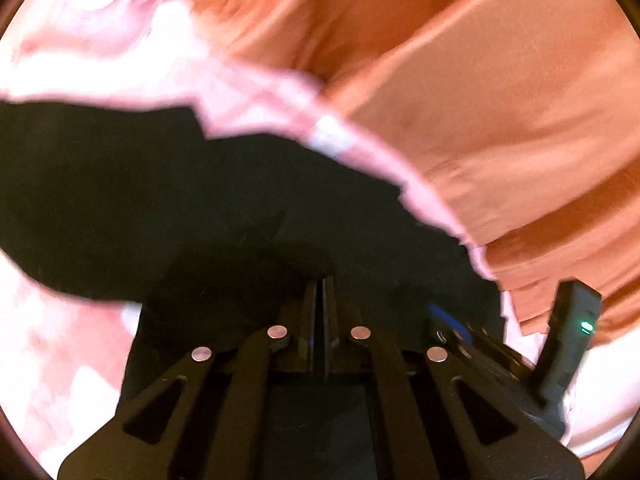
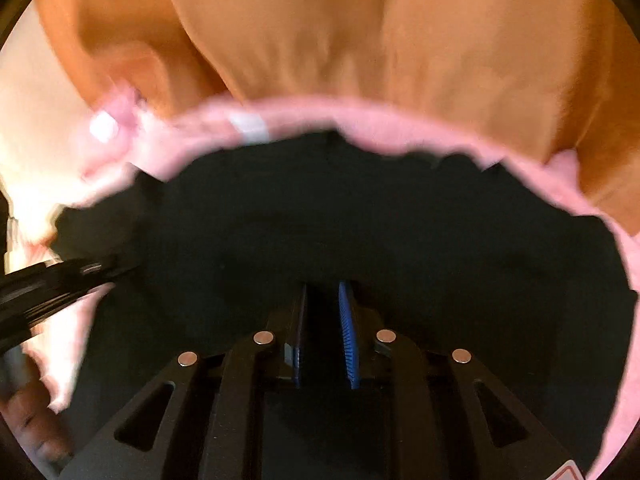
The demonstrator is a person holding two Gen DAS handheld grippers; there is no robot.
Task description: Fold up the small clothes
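A small black garment (image 1: 160, 184) lies over a pink cloth (image 1: 248, 92). In the left wrist view my left gripper (image 1: 320, 280) has its fingers pressed together on the black fabric's near edge. In the right wrist view the black garment (image 2: 360, 220) fills the middle, edged by the pink cloth (image 2: 400, 116) with a white tag (image 2: 250, 126). My right gripper (image 2: 324, 286) is nearly shut on the black fabric, its blue ribbed pad (image 2: 348, 332) showing. The right gripper's body (image 1: 568, 344) shows at the left view's right edge; the left gripper (image 2: 52, 280) enters the right view from the left.
An orange sheet (image 1: 480, 80) covers the surface beyond the clothes and fills the top of the right wrist view (image 2: 360, 32). A pale pink patterned fabric (image 1: 48, 352) lies at lower left. A hand (image 2: 32, 420) shows at the right view's bottom left.
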